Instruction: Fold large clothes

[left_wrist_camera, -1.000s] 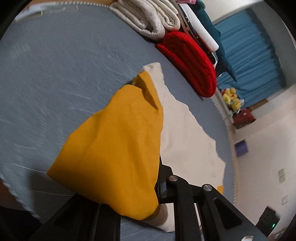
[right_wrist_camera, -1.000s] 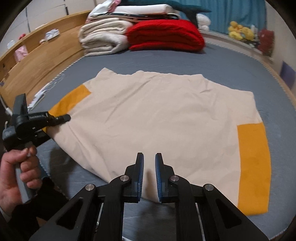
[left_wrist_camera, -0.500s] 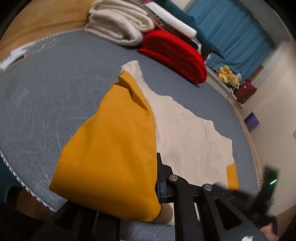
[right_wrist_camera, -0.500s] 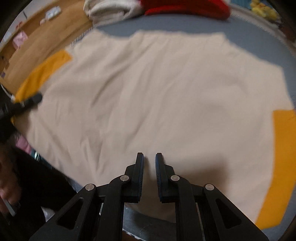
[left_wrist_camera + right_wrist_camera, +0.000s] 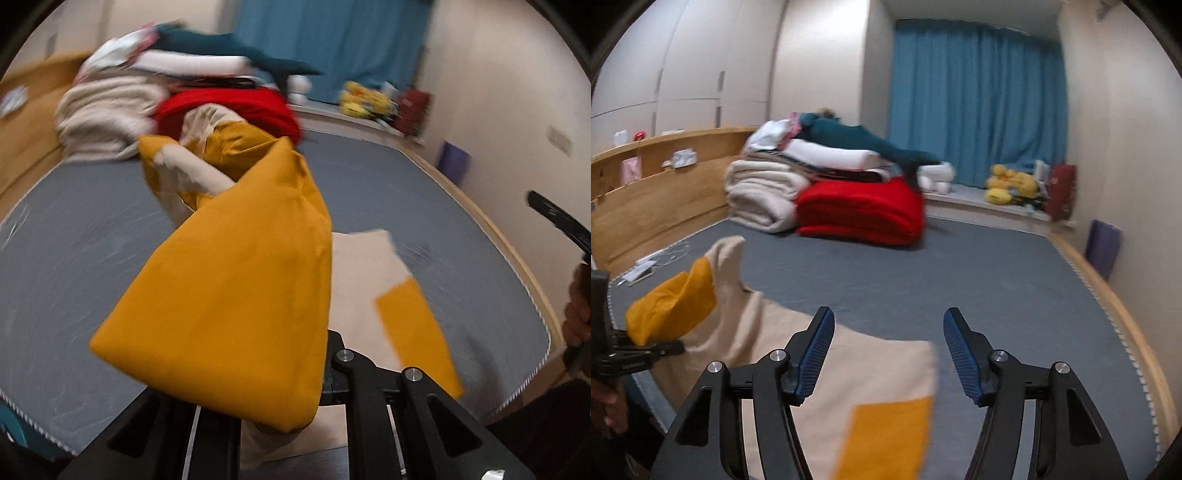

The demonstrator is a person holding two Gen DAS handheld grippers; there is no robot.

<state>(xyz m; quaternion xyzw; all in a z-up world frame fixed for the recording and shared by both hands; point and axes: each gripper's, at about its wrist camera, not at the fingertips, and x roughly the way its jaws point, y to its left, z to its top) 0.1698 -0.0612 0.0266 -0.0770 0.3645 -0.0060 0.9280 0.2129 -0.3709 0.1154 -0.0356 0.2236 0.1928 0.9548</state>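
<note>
Evidently the left gripper [image 5: 670,347] is pinched shut on the mustard sleeve [image 5: 236,295] of the cream shirt [image 5: 768,343], holding it up off the grey mattress [image 5: 923,280], probably to carry it across the body as a fold. Its other sleeve [image 5: 886,439] lies flat by the right gripper [image 5: 888,354], whose jaws gape wide, holding nothing; the shirt's length seems to run across the near mattress edge.

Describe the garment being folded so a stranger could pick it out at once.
Start at the grey mattress that fills the room; folded blankets are stacked at its far end. The garment lies at the near edge instead, spread loose. It is the only cream piece with mustard-yellow patches, and the left gripper holds one yellow corner up.
</note>
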